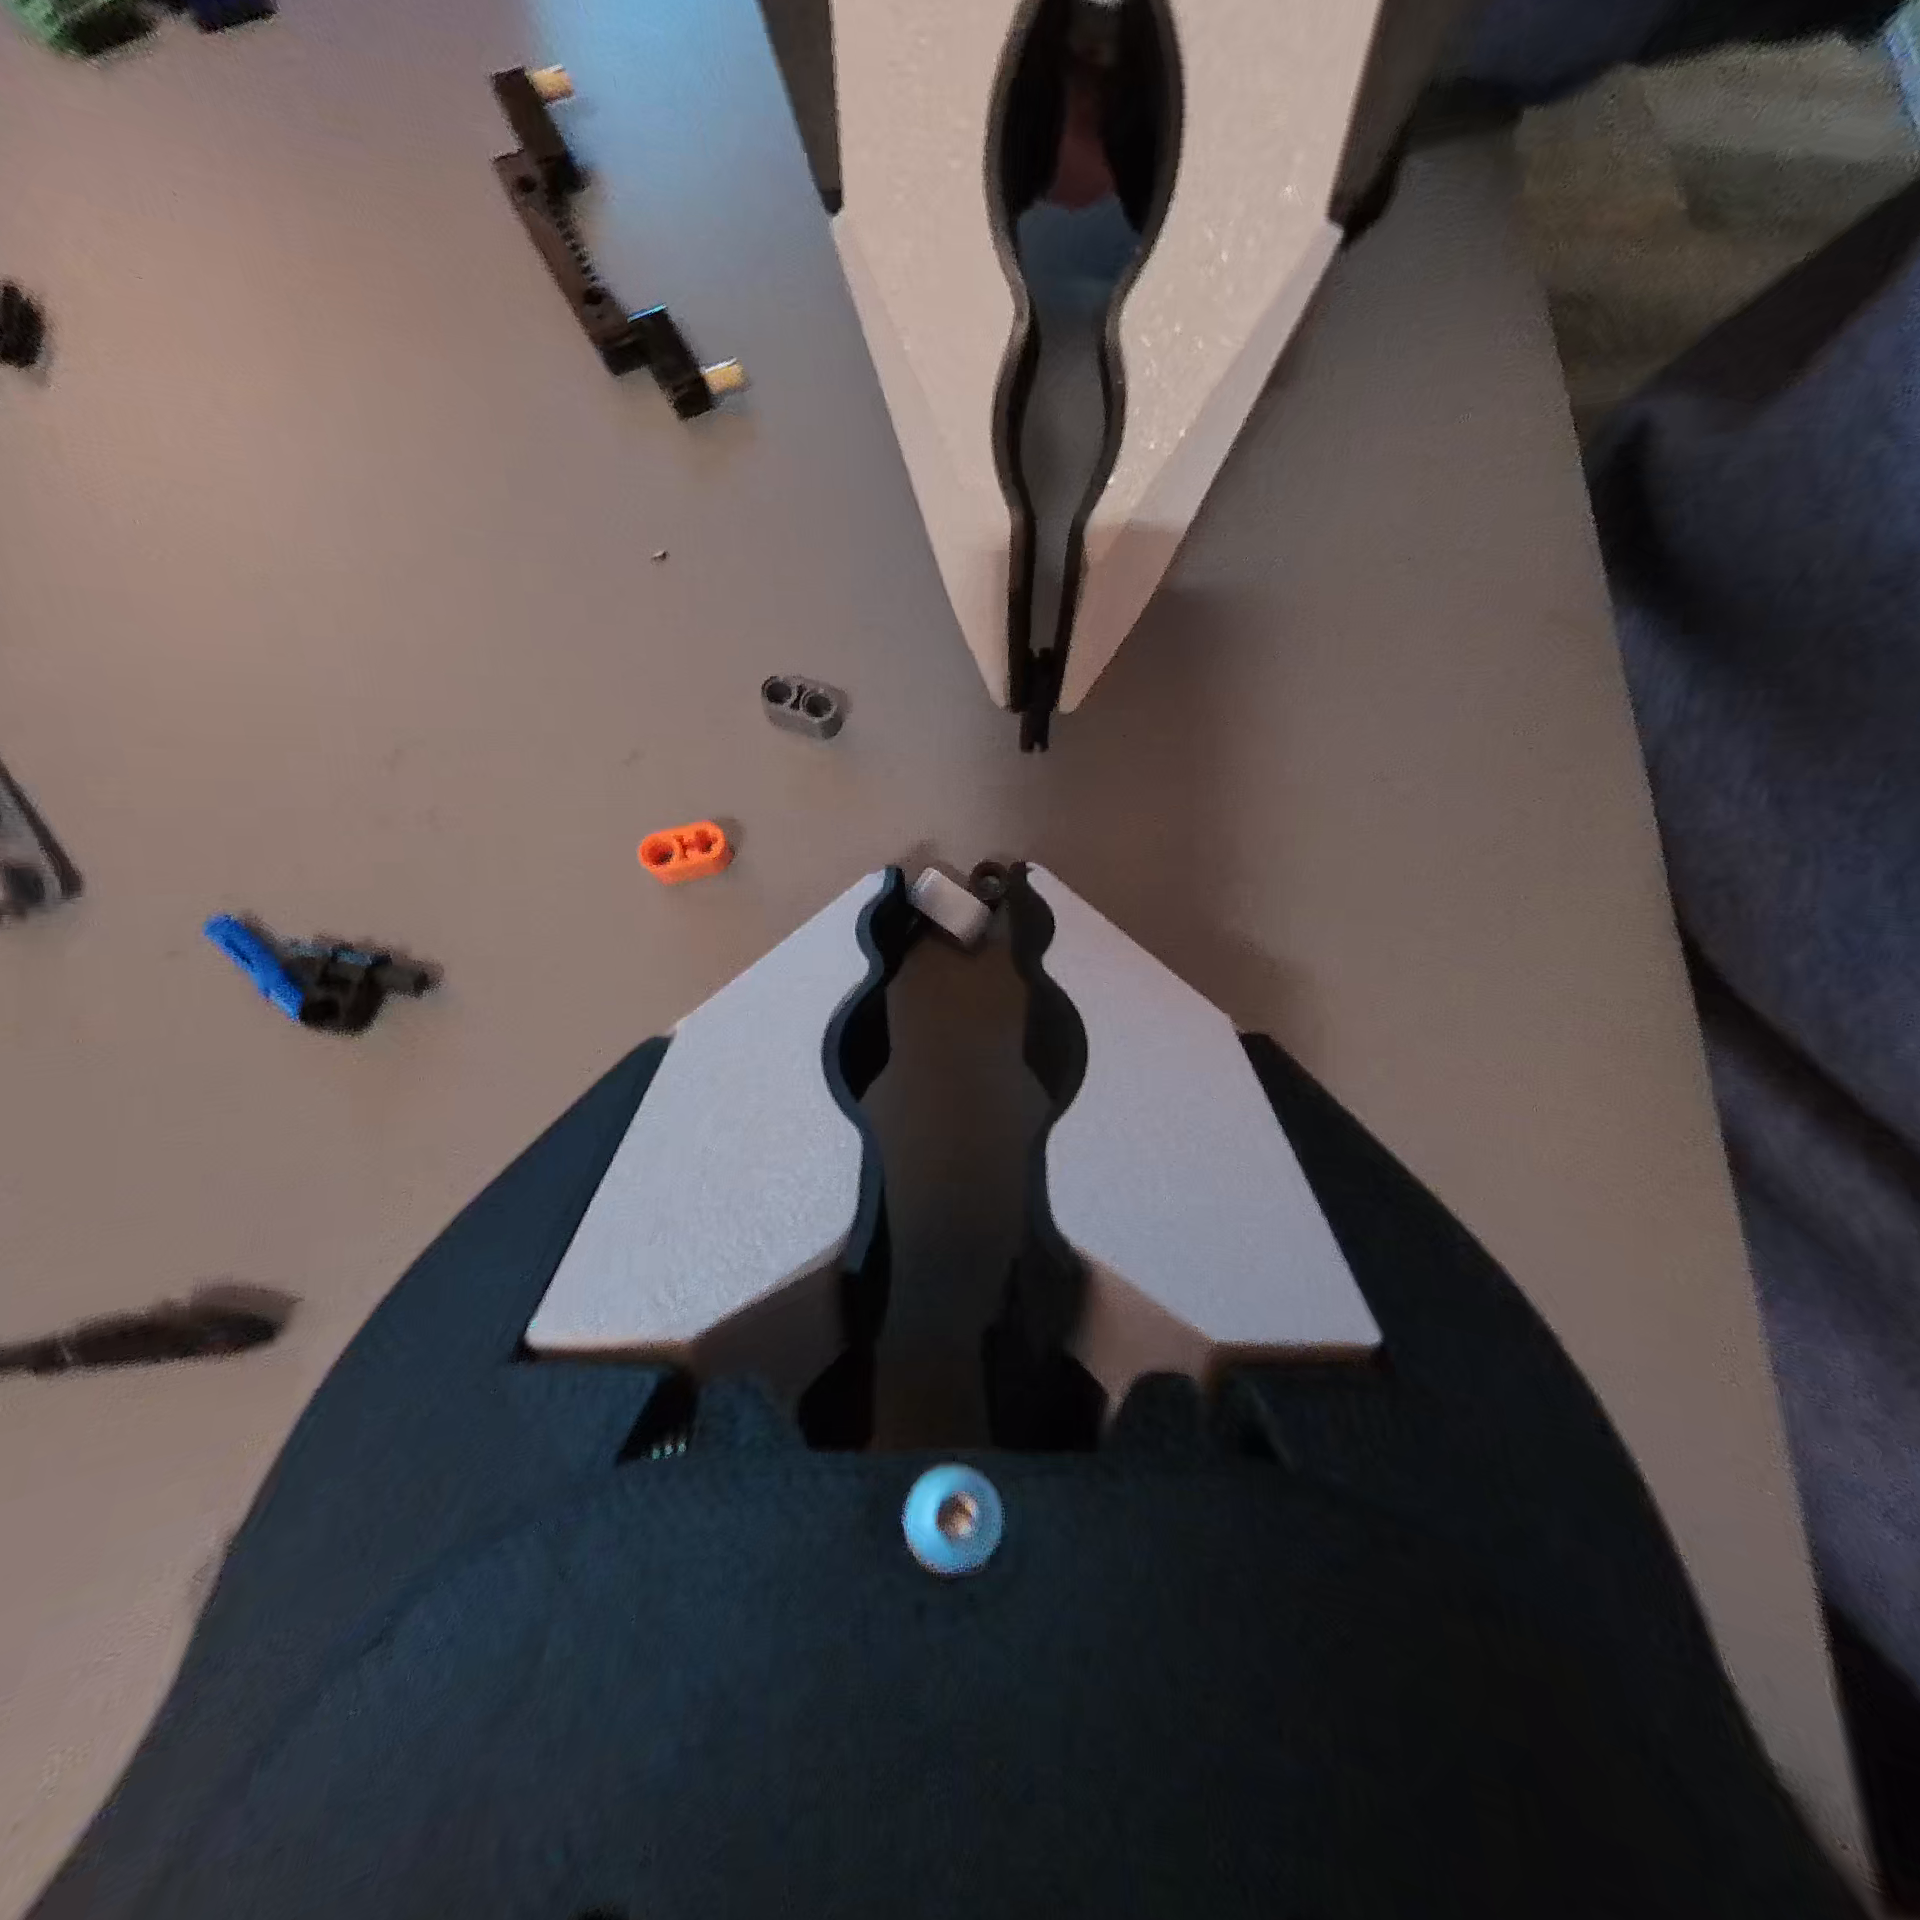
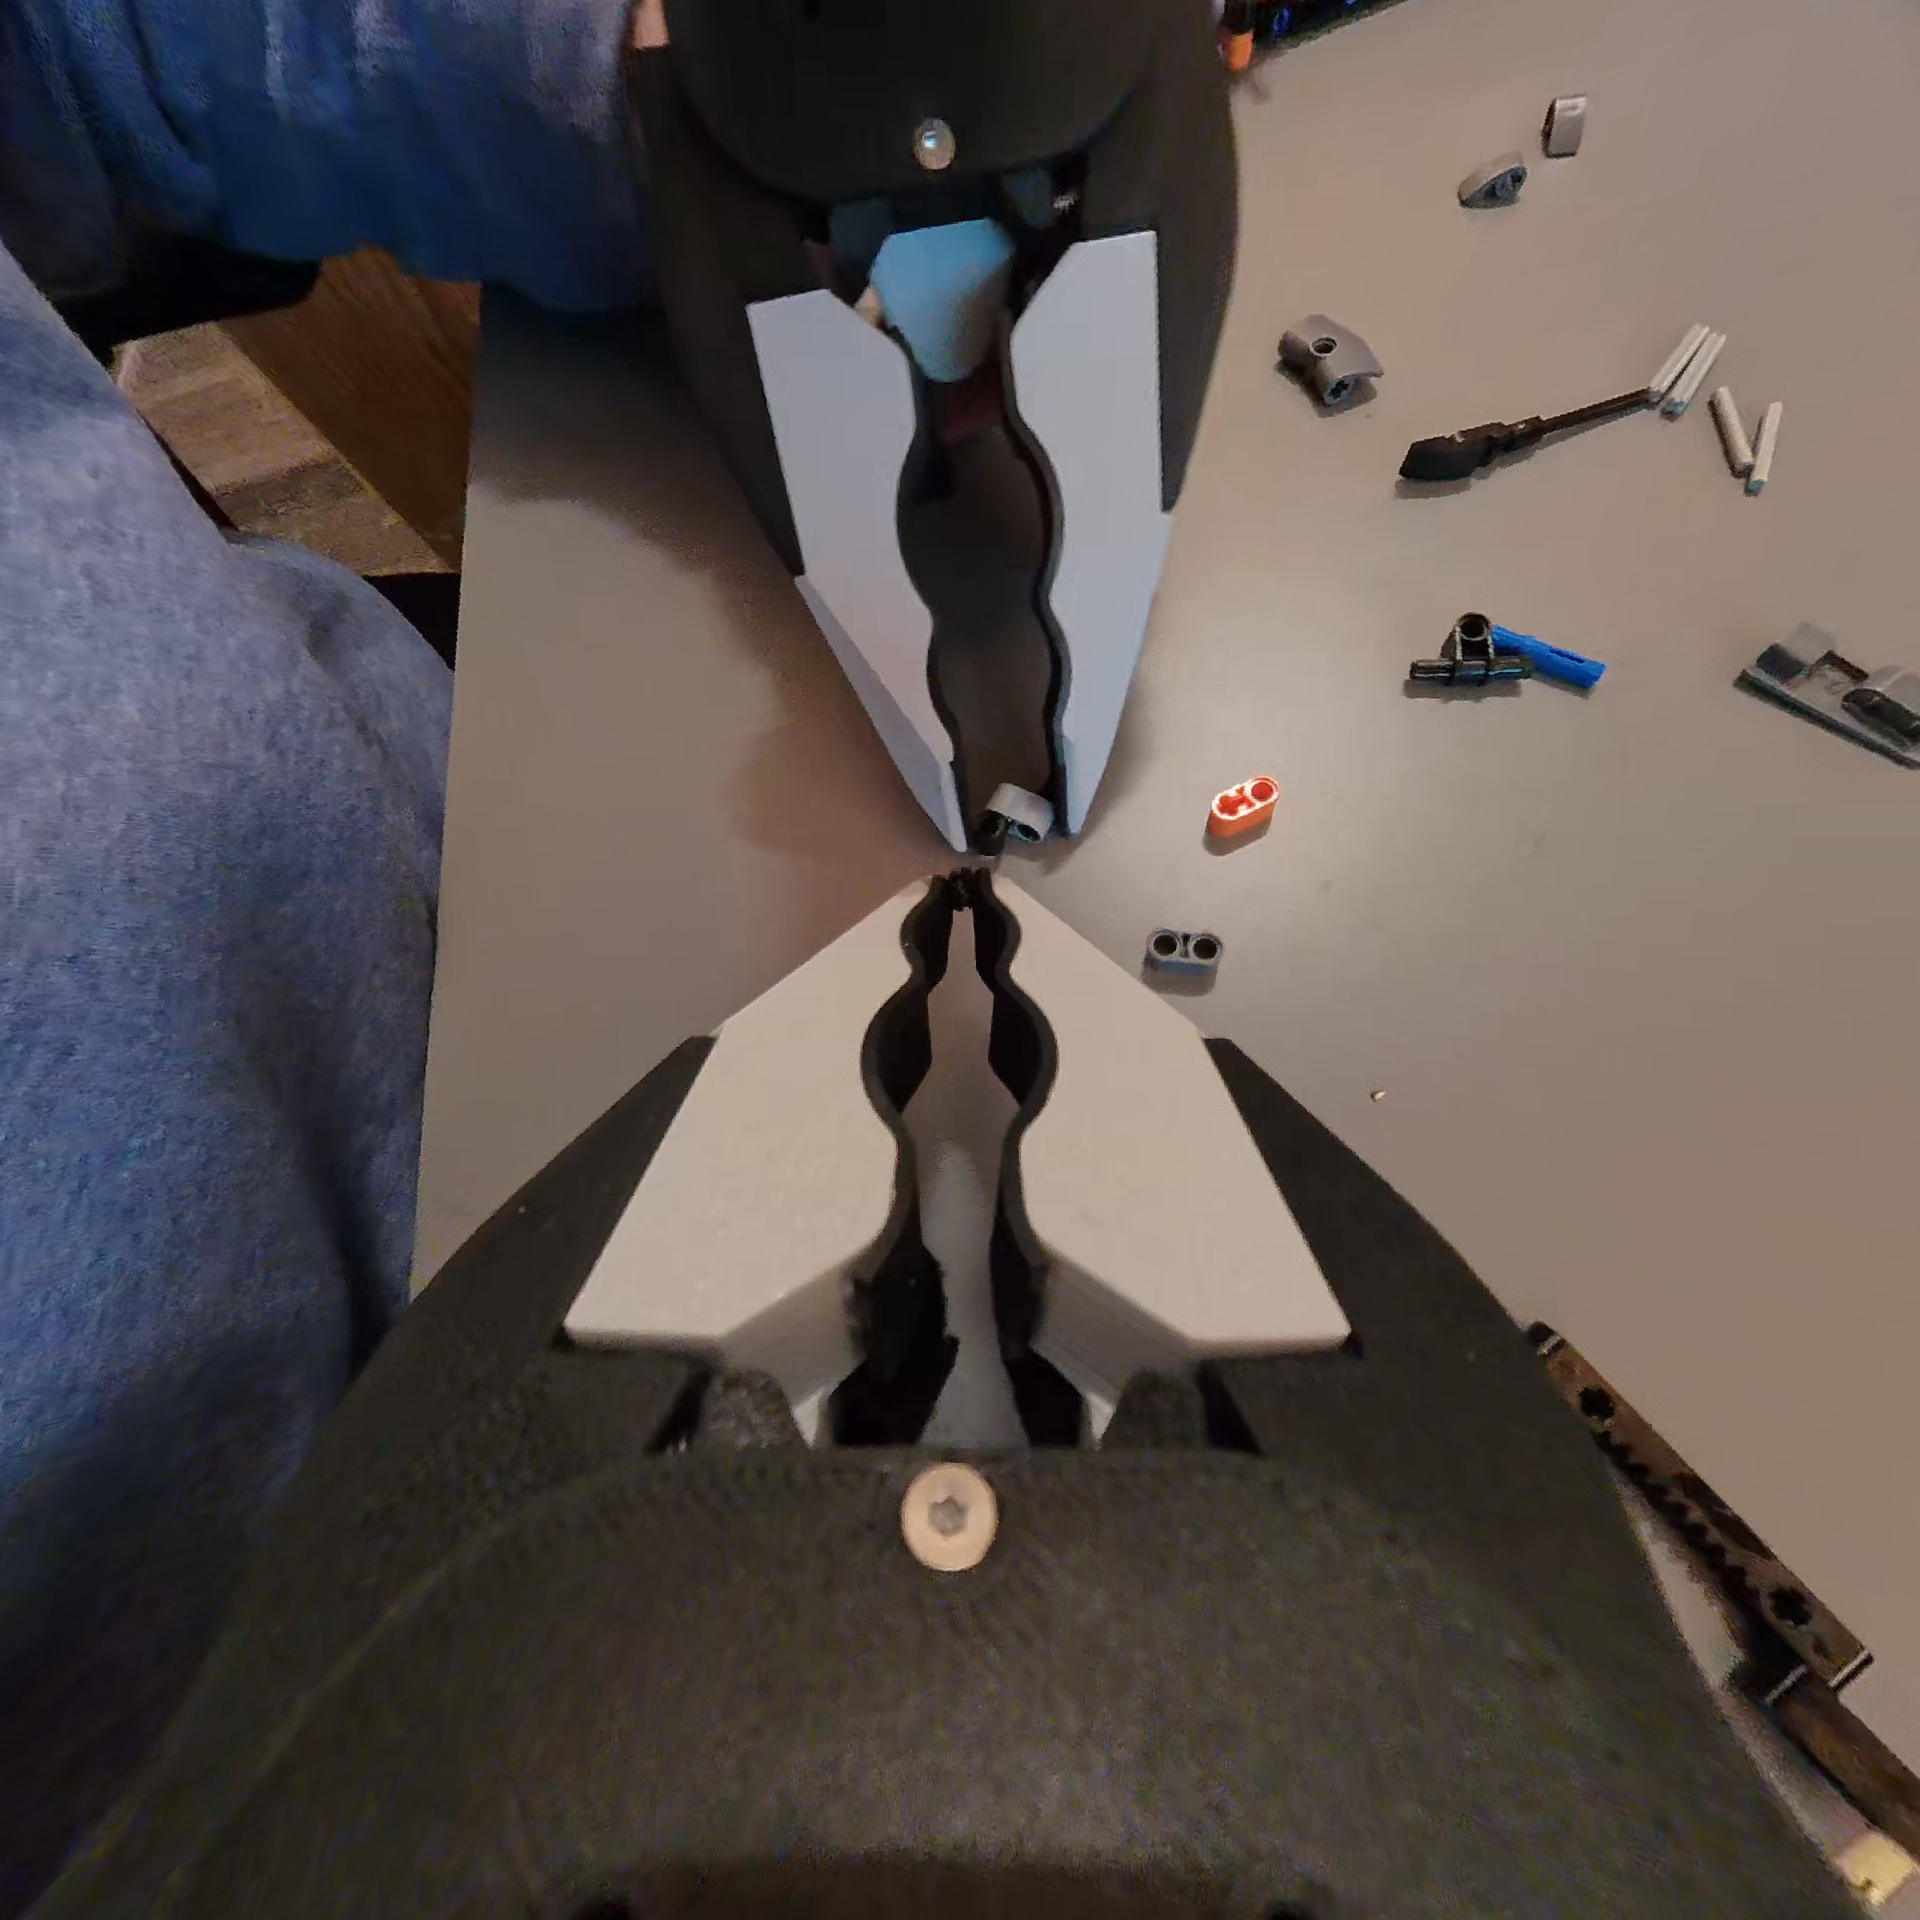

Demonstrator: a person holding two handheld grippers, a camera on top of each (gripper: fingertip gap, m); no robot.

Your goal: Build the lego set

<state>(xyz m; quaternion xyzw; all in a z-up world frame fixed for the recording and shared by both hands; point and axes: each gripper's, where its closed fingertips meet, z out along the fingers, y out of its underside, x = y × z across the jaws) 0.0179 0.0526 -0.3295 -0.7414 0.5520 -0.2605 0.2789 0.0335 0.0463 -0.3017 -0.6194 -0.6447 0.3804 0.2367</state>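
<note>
two hand-held grippers tip to tip over the worktop (image 2: 644, 935)

left hand-held gripper (image 1: 961, 894) pinches a grey piece (image 1: 951, 906) at its tips; right hand-held gripper (image 2: 964, 891), just opposite, pinches a black pin (image 1: 1036, 698).

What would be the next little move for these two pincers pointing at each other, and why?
Probably ease the right gripper forward so its small black pin enters the light grey piece held by the left gripper. The two tips face each other almost in line above the table, with only a short gap left. The hole's exact alignment is too small to judge.
</note>
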